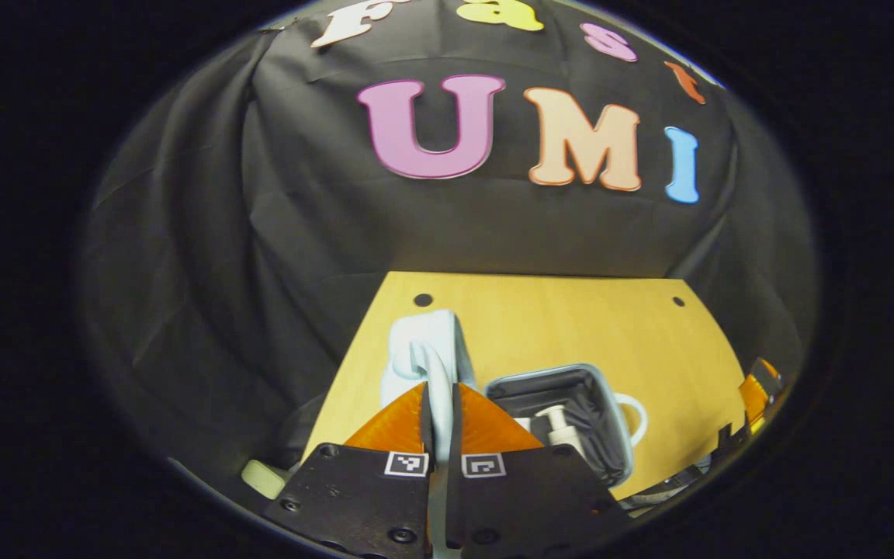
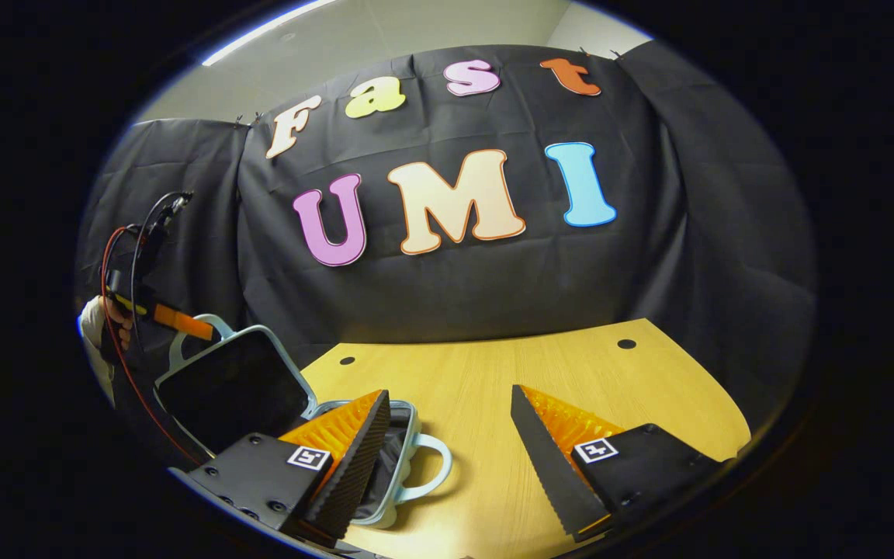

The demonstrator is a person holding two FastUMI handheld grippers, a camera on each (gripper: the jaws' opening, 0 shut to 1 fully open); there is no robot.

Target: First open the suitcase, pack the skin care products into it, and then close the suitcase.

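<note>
The pale blue suitcase lies open on the wooden table (image 1: 571, 326). My left gripper (image 1: 441, 388) is shut on the lid's handle (image 1: 425, 349), holding the lid up on edge. To its right the base (image 1: 548, 374) shows a dark lining and a white pump bottle (image 1: 559, 427) inside. In the right gripper view the raised lid (image 2: 233, 388) stands at the left, with the left gripper (image 2: 183, 320) and a hand (image 2: 98, 322) at its top edge. My right gripper (image 2: 448, 393) is open wide above the table, its left finger over the base, whose handle (image 2: 431, 466) juts out beside it.
Black cloth walls close the booth behind and to both sides of the table (image 2: 571, 373). Two small round holes mark the table's far edge. A pale rounded object (image 1: 265, 477) sits low at the left. The right gripper (image 1: 757, 388) shows at the right edge.
</note>
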